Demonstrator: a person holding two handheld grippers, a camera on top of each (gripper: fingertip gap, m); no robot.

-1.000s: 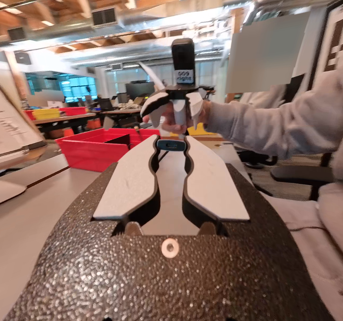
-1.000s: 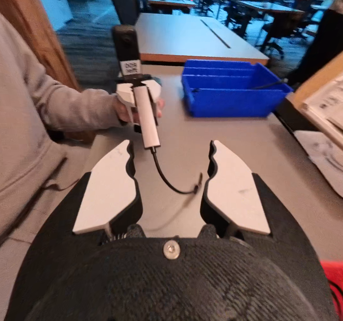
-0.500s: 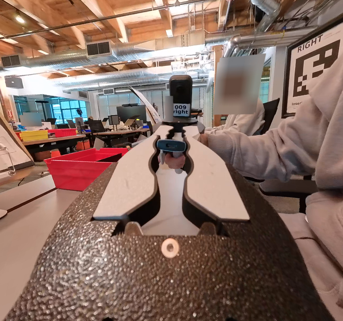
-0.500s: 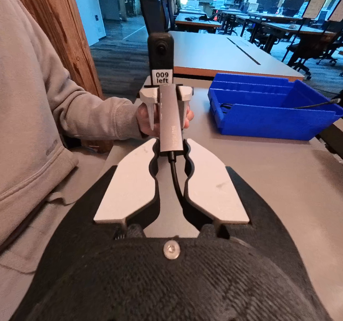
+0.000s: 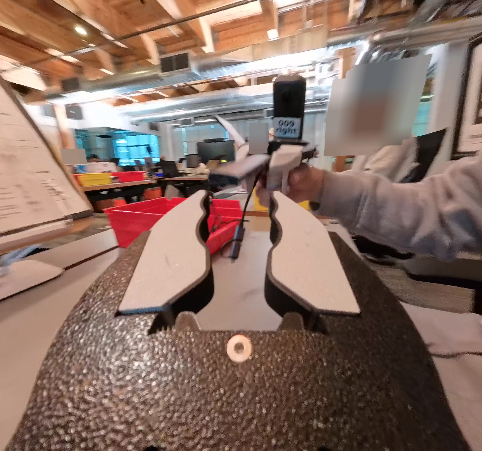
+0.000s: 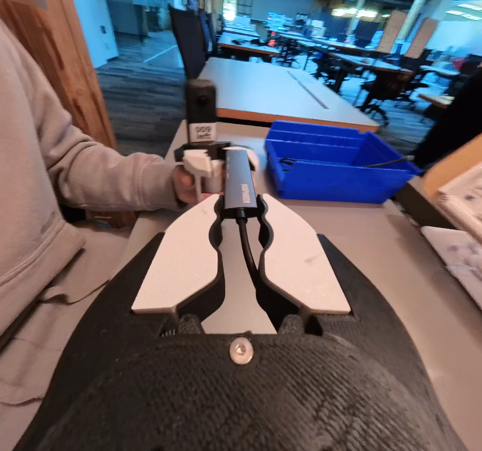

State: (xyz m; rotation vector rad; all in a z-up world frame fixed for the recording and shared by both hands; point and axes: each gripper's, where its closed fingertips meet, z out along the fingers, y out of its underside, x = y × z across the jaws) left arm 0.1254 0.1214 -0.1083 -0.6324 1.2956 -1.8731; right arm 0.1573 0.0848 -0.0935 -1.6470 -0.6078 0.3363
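My right gripper (image 6: 240, 198) is shut on the cable end of a slim grey hub (image 6: 238, 178). The hub's short black cable (image 6: 246, 243) runs back between my right gripper's fingers. My left gripper (image 5: 238, 194) is open and empty. In its view the right gripper (image 5: 263, 163) holds the hub (image 5: 234, 170) in the air just past my left fingertips, and the cable's plug (image 5: 236, 240) hangs below. In the right wrist view the left gripper (image 6: 221, 159) stands at the hub's far end with its fingers apart.
A red bin (image 5: 161, 217) stands on the grey table behind my left gripper. A blue bin (image 6: 331, 167) holding a black cable stands to the right of the hub. A paper stand (image 5: 31, 178) is at the left. The person's grey sleeves (image 6: 78, 164) reach in. My right fingertips sit around 6 cm from my left ones.
One second ago the left gripper held the hub and the right was open. The right shut on the cable end. Now the left has opened and let go.
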